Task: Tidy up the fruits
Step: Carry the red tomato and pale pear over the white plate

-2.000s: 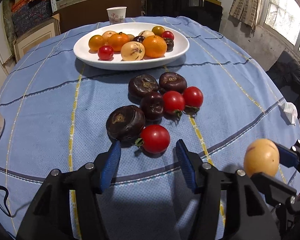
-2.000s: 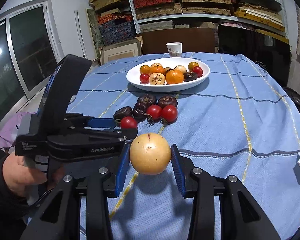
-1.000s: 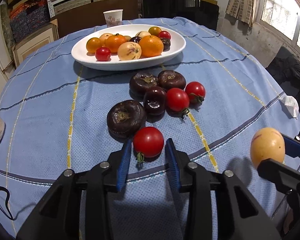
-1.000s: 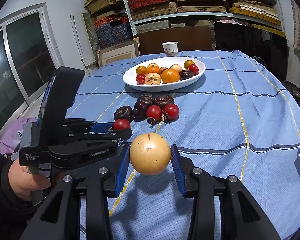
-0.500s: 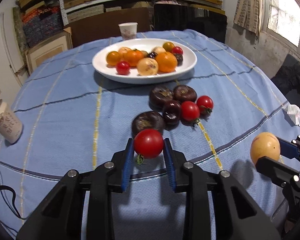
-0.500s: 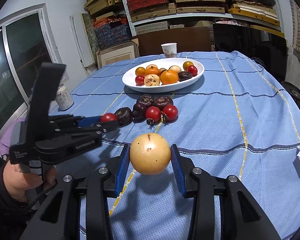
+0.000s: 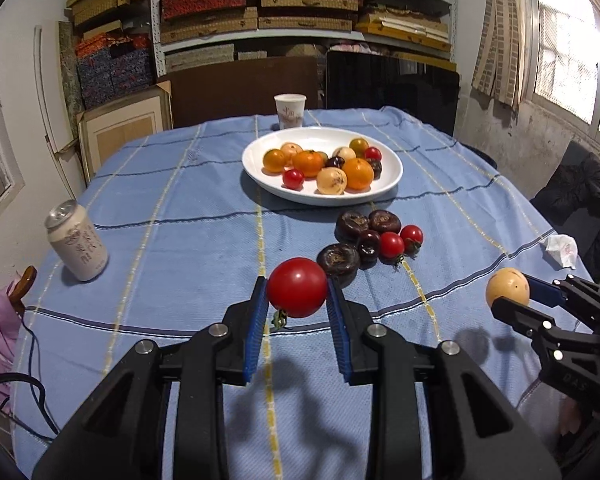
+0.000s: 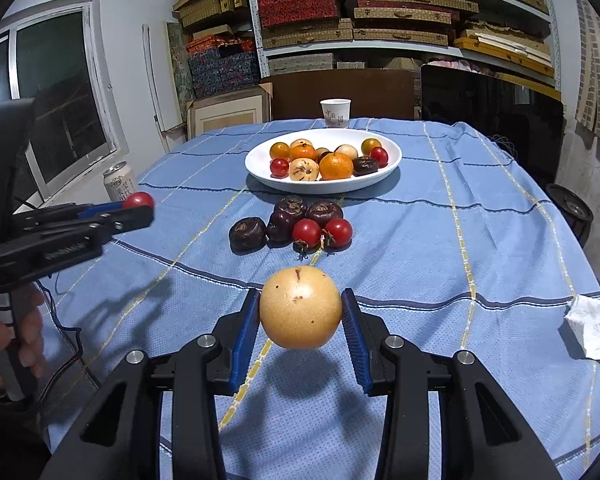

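Above the tabletop (image 7: 160, 240) we hold a tomato (image 7: 297, 287) clamped in the left gripper (image 7: 297, 312) and a yellow fruit (image 8: 300, 308) in the right gripper (image 8: 300, 320) (both lifted clear, presumably bound for the white plate (image 7: 380, 188)).

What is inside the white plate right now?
The white plate holds a pile of small fruit: orange citrus, red tomatoes, pale yellow spotted fruit and a dark purple one. Fruit at the back is partly hidden, so no exact count.
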The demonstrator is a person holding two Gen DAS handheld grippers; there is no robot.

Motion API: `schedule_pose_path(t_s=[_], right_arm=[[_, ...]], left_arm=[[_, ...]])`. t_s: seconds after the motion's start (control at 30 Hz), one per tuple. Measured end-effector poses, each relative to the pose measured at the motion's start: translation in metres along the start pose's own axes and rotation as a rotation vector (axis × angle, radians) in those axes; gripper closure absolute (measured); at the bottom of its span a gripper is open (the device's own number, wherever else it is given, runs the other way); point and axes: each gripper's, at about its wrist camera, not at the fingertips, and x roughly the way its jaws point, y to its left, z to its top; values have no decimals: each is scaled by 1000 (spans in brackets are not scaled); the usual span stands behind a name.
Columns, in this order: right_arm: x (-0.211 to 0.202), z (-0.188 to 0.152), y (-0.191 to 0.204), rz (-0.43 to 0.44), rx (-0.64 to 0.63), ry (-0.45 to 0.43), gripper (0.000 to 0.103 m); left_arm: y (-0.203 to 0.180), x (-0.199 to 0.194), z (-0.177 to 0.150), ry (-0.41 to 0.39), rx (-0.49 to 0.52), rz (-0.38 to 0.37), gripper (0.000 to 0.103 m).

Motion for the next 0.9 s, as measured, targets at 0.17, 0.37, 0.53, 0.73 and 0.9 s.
schedule_pose_path(t_s=[0.17,0.37,0.53,0.73,0.9], right_arm=[[-20,8,6,-20,-11,-44,62],[-49,32,4,-52,-26,-125,62],[-53,65,-8,-74,-30,-160,62],[-17,122,-29,-72,-37,-158,62],[56,171,-47,-77,-70,-98,62]], left_arm=[[11,-32,0,-52,-14,1,74],[22,-65,13,-117,-13,3,74],[27,-66,44,-123,-22,-29,74],[21,-21,96,-115,-18,-36,73],[21,65,134,-28,-87,-69,73]])
